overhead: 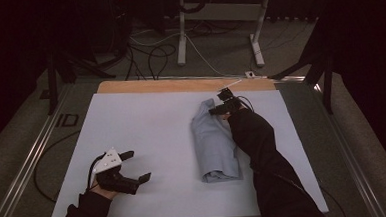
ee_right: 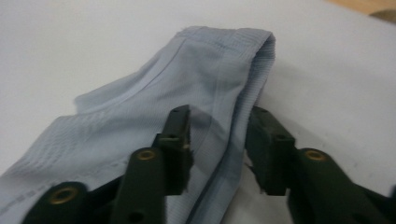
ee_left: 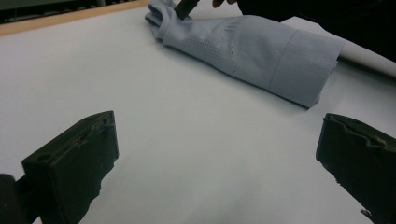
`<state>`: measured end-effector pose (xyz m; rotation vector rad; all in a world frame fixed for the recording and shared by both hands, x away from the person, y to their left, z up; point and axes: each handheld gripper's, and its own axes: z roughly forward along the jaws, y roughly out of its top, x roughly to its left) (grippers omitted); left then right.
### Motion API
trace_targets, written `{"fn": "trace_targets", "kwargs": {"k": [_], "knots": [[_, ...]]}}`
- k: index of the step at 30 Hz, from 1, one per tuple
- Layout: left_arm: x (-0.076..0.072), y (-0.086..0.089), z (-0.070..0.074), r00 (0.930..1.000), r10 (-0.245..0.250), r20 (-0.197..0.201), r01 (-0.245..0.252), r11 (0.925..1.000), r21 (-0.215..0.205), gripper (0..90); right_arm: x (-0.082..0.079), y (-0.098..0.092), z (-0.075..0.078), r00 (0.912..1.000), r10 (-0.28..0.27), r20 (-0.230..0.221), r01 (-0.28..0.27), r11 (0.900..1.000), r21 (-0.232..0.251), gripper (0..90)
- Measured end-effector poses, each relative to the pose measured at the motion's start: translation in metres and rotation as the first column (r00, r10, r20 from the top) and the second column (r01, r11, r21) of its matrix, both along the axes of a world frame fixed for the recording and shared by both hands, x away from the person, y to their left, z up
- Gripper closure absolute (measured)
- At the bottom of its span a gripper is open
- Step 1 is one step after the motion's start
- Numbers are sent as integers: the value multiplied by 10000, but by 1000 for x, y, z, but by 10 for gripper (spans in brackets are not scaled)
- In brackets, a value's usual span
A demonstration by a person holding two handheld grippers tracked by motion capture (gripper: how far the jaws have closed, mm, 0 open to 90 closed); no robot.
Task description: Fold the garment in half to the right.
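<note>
The folded light blue shirt (ee_right: 201, 93) lies soft, light and floppy on the white table (overhead: 147, 126) right under the right gripper (ee_right: 217, 140), whose jaws stand partly open around its thick folded edge, probably the best place to pinch.

item: pale grey-blue garment (overhead: 213, 140), folded into a long narrow bundle
fabric: thin knit, perforated mesh panels, ribbed hem band at one end
pose: lying flat on the white worktop (overhead: 147, 136), lengthwise away from the person
far end: between the parted jaws of the right tongs (overhead: 224, 103), a fold edge in the gap
near end: well apart from the left tongs (overhead: 134, 166), off to their right
</note>
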<state>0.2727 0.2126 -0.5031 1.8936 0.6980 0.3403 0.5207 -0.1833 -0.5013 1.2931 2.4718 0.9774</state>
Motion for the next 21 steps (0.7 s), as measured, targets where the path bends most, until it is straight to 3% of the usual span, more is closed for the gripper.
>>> {"fn": "trace_targets", "kwargs": {"k": [8,11,21], "knots": [[2,4,0,9998,182,66,-183,9998,113,4,-25,0,25,9966,574,586,-596,9976,361,305],[2,6,1,9998,174,73,-175,9997,152,4,-37,0,32,9954,672,689,-714,9956,603,299],[1,10,4,9997,185,185,-188,9997,173,4,-101,-10,45,9853,1150,1266,-1187,9927,223,369]]}}
